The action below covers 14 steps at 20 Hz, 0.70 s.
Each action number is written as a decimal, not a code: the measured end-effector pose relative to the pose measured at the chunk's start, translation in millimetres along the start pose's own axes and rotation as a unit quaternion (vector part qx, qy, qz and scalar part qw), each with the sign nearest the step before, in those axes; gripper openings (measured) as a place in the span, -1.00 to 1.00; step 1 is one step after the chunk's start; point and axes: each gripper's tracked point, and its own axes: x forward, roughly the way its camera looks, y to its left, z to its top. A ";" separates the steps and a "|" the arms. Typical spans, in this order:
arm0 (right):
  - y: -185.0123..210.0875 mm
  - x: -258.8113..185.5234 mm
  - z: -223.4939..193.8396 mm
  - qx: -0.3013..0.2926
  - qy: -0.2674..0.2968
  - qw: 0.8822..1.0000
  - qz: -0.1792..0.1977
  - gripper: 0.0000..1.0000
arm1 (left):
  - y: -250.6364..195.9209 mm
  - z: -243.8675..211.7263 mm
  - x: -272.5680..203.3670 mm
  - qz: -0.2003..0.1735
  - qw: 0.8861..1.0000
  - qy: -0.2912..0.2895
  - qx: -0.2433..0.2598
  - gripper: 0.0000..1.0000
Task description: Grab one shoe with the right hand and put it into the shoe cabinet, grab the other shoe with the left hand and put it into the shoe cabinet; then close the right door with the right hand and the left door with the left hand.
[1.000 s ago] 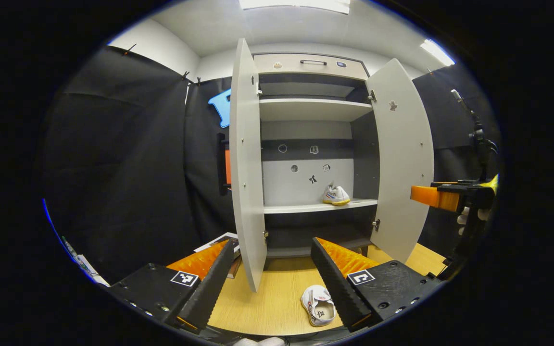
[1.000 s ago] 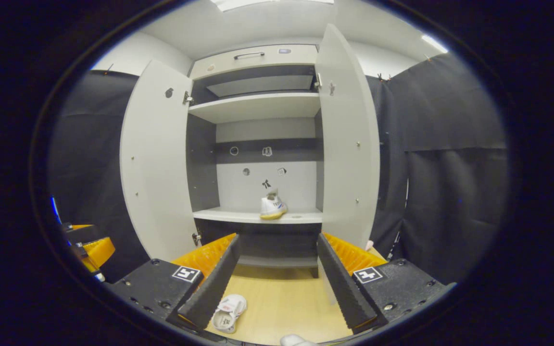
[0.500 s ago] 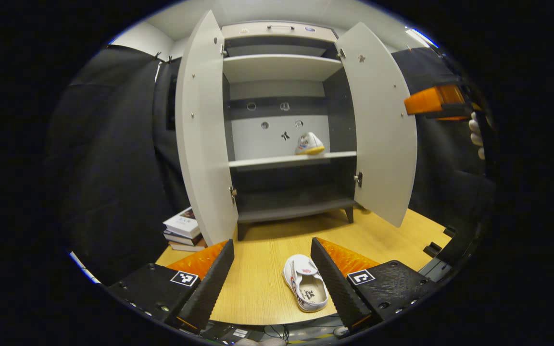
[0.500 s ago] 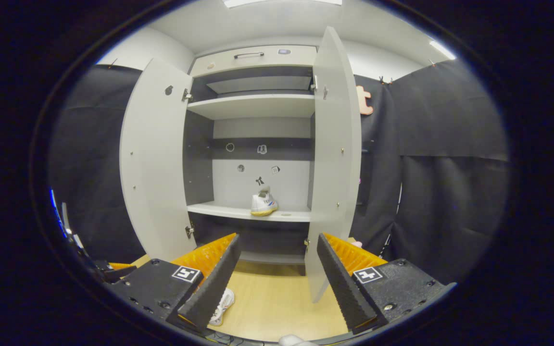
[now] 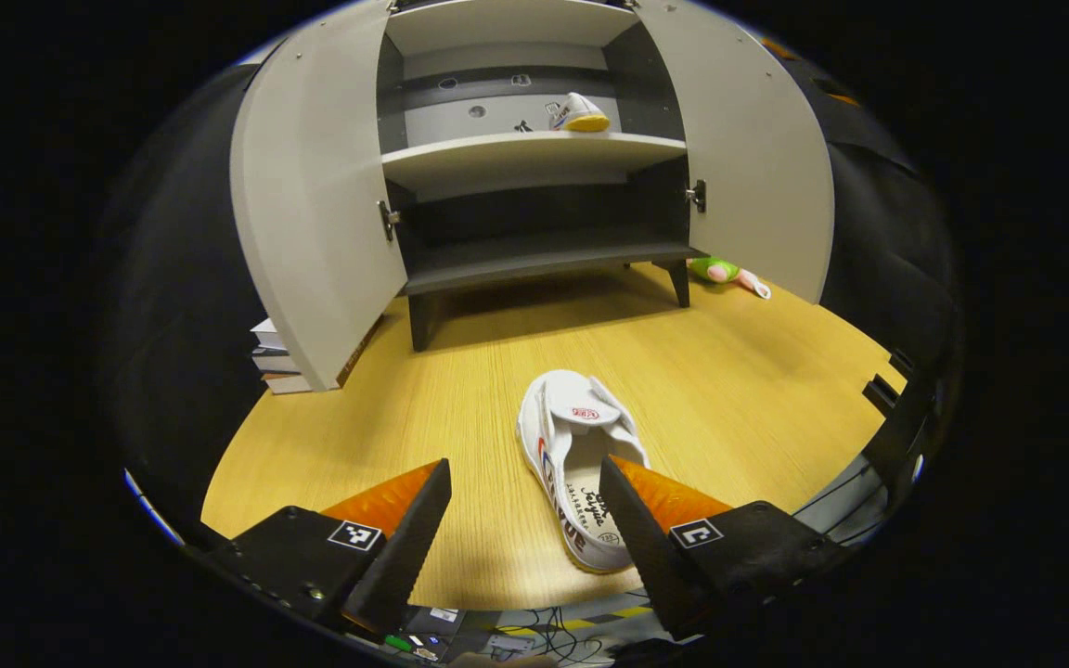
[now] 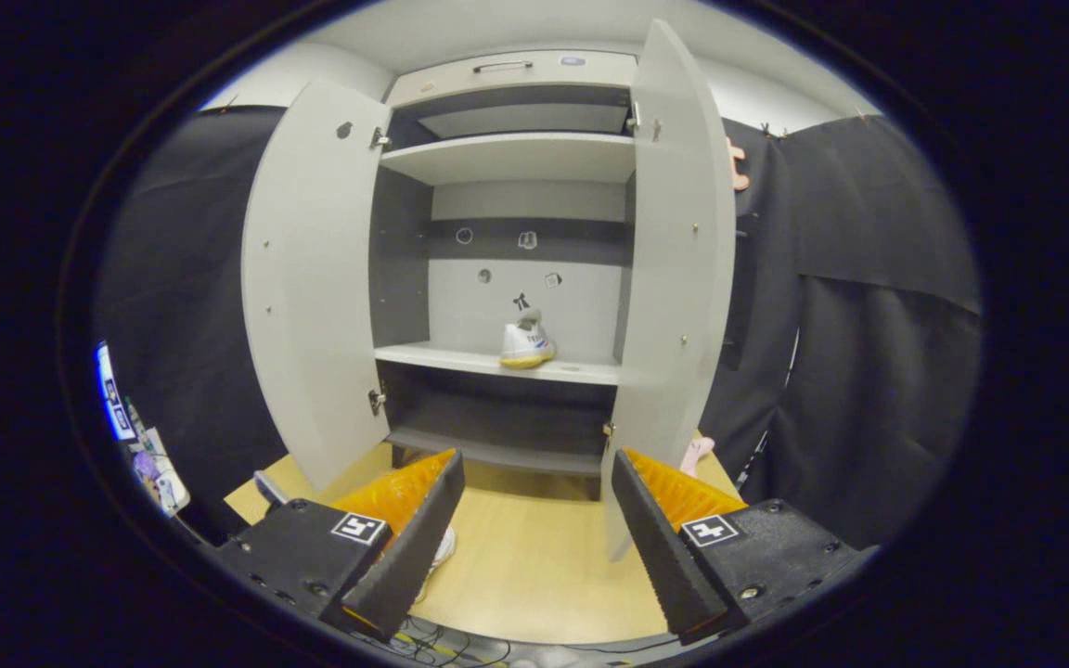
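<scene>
Wooden worktop (image 5: 729, 371) below: the shoe (image 5: 576, 464) lay just ahead of the left tongs (image 5: 525, 520), spread apart and empty. Light, soft canvas; pinch the heel collar. Right tongs (image 6: 534, 520) gaped too.

Left gripper (image 5: 525, 520) is tilted down toward the near side, jaws spread wide with nothing between them. Right gripper (image 6: 539, 520) points level at the far side, jaws equally wide apart, gripping nothing.

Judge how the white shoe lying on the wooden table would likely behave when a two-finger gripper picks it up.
The white shoe looks like soft canvas, so its sides would probably squash under the left gripper. It seems small and likely light. Its flat sole rests on the table, so it should slide if nudged rather than roll.
</scene>
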 end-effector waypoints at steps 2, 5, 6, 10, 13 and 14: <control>5.5 4.1 -2.4 -0.003 0.005 1.000 0.011 1.00 | -0.4 -9.8 19.4 0.004 1.000 0.017 0.000 0.93; 5.2 10.3 -4.3 -0.007 0.009 1.000 0.017 1.00 | 4.5 -18.7 44.9 0.008 0.999 0.038 -0.007 0.93; 5.6 13.0 -7.2 -0.009 0.014 1.000 0.019 1.00 | 8.2 -17.4 53.1 0.009 0.999 0.039 -0.014 0.94; 3.5 21.8 -16.8 -0.012 0.031 0.999 0.024 1.00 | 11.7 -6.0 88.2 0.012 0.999 0.039 -0.020 0.90; 1.4 24.7 -20.4 -0.014 0.038 0.999 0.023 1.00 | 12.0 -2.0 112.6 0.007 0.999 0.045 -0.025 0.75; 0.3 25.6 -20.6 -0.016 0.040 0.999 0.022 1.00 | 10.2 -3.0 117.1 0.003 0.998 0.055 -0.031 0.64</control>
